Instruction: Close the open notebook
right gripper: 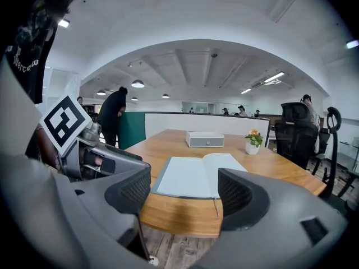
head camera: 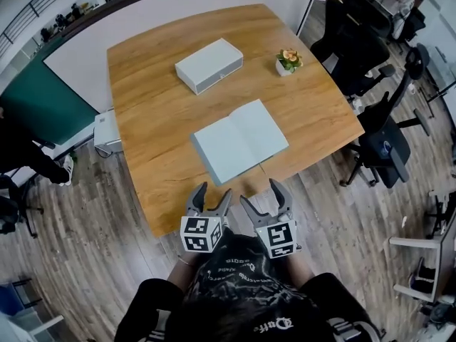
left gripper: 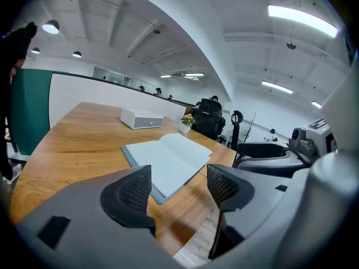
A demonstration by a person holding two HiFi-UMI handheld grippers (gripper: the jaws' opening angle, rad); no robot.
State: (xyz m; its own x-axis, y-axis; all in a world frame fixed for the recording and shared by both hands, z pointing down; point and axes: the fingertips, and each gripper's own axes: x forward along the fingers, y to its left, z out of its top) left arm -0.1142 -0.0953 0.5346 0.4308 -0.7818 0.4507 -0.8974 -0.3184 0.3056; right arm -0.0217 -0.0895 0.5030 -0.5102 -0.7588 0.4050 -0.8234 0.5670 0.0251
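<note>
An open notebook (head camera: 240, 140) with pale blank pages and a grey cover lies flat near the front edge of the wooden table (head camera: 157, 120). It also shows in the left gripper view (left gripper: 168, 158) and the right gripper view (right gripper: 196, 175). My left gripper (head camera: 211, 199) hangs open just off the table's front edge, short of the notebook, nothing between its jaws. My right gripper (head camera: 261, 194) is beside it, also open and empty. Both stay apart from the notebook.
A white box (head camera: 209, 65) sits farther back on the table, and a small potted plant (head camera: 288, 60) stands at the back right. Black office chairs (head camera: 377, 130) crowd the right side. A green partition (head camera: 43, 98) stands at the left.
</note>
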